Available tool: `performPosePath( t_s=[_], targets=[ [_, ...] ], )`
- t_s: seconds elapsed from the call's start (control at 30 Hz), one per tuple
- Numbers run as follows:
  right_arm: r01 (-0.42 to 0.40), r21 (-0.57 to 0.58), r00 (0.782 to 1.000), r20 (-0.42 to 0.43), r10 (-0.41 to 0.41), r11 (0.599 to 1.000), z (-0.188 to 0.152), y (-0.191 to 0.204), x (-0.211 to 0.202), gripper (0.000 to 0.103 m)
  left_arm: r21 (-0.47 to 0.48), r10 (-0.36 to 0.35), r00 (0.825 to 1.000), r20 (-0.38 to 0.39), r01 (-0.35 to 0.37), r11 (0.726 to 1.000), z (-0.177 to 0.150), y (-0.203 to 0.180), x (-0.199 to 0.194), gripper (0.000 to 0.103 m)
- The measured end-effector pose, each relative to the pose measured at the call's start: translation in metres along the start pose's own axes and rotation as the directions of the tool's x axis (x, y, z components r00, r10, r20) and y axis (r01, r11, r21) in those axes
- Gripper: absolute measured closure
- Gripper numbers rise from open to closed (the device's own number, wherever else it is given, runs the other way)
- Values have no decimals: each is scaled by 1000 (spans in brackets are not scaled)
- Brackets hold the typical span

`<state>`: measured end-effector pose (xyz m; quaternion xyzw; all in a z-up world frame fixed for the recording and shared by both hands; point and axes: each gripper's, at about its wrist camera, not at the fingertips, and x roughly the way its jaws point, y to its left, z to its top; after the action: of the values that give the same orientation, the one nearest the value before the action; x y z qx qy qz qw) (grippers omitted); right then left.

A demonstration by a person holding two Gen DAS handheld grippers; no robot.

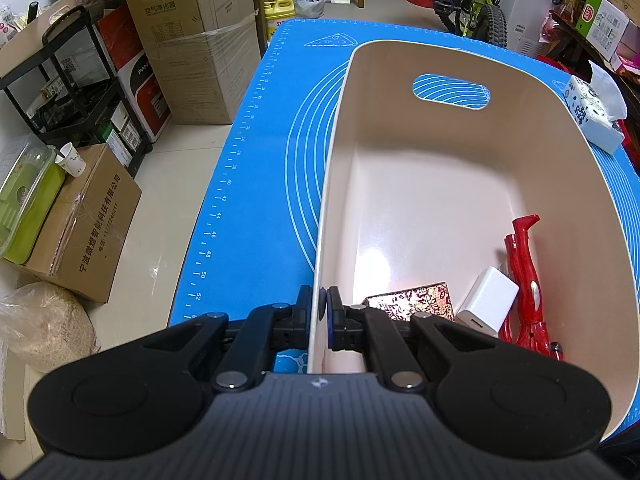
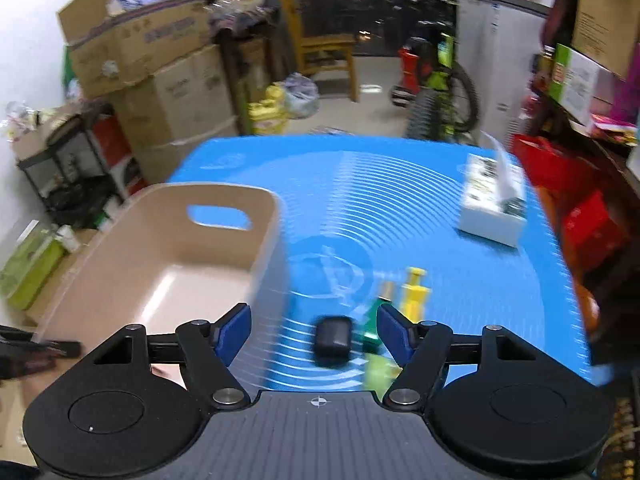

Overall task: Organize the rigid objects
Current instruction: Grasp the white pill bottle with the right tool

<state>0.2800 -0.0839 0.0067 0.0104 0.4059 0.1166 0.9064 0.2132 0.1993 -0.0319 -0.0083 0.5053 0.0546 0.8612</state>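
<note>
A beige bin (image 1: 440, 92) with a handle cutout stands on the blue mat (image 1: 260, 160). My left gripper (image 1: 324, 306) is shut on the bin's near left wall. Inside the bin lie a red tool (image 1: 524, 280), a white charger (image 1: 486, 300) and a patterned box (image 1: 412, 300). In the right wrist view the bin (image 2: 168, 248) is at the left, and my right gripper (image 2: 314, 332) is open above the mat with nothing between its pads. Below it on the mat lie a small black case (image 2: 333, 340), a green piece (image 2: 374, 328) and a yellow piece (image 2: 414, 292). The picture is blurred.
A white tissue box (image 2: 492, 208) sits at the mat's far right (image 1: 592, 116). Stacked cardboard boxes (image 1: 200, 40), a black cart (image 1: 80, 92) and a bicycle (image 1: 480, 4) surround the table. The mat's left edge drops to the floor.
</note>
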Motion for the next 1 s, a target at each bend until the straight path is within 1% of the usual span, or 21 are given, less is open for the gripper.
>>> performPosePath(
  t_s=[0.17, 0.3, 0.4, 0.5, 0.63, 0.7, 0.77, 0.83, 0.87, 0.9, 0.93, 1.0],
  targets=[
    [61, 32, 997, -51, -59, 998, -9, -28, 10, 28, 3, 5, 1000, 1, -5, 1000, 2, -1, -2, 94],
    [90, 35, 988, -128, -85, 995, -19, -35, 25, 28, 0, 4, 1000, 0, -4, 1000, 2, 0, -1, 94],
    [110, 42, 973, -209, -99, 993, -28, -39, 43, 28, 2, 6, 1000, 1, -6, 1000, 1, 1, -1, 94],
    [120, 63, 952, -291, -97, 991, -39, -39, 59, 28, 1, 5, 1000, 1, -5, 1000, 1, 1, -1, 94],
    [144, 77, 931, -349, -109, 987, -51, -41, 74, 29, 1, 5, 1000, 1, -5, 1000, 1, 1, -1, 94],
    [158, 100, 923, -369, -111, 982, -55, -45, 80, 33, 2, 5, 1000, 1, -5, 1000, 1, 1, -1, 94],
    [155, 127, 920, -380, -96, 980, -56, -48, 84, 41, 2, 6, 1000, 1, -6, 1000, 1, 1, -1, 94],
    [162, 143, 912, -400, -93, 976, -59, -50, 87, 44, 2, 5, 1000, 1, -5, 1000, 1, 1, -1, 94],
    [166, 143, 913, -395, -98, 976, -60, -50, 87, 49, 1, 5, 1000, 1, -5, 1000, 1, 1, -1, 94],
    [167, 136, 914, -394, -101, 977, -61, -49, 87, 51, 2, 5, 1000, 1, -5, 1000, 1, 1, -1, 94],
    [173, 126, 913, -394, -111, 977, -62, -49, 87, 58, 2, 6, 1000, 1, -6, 1000, 1, 1, -1, 94],
    [168, 124, 915, -388, -108, 978, -63, -48, 87, 59, 2, 6, 1000, 2, -6, 1000, 1, 1, -1, 94]
  ],
)
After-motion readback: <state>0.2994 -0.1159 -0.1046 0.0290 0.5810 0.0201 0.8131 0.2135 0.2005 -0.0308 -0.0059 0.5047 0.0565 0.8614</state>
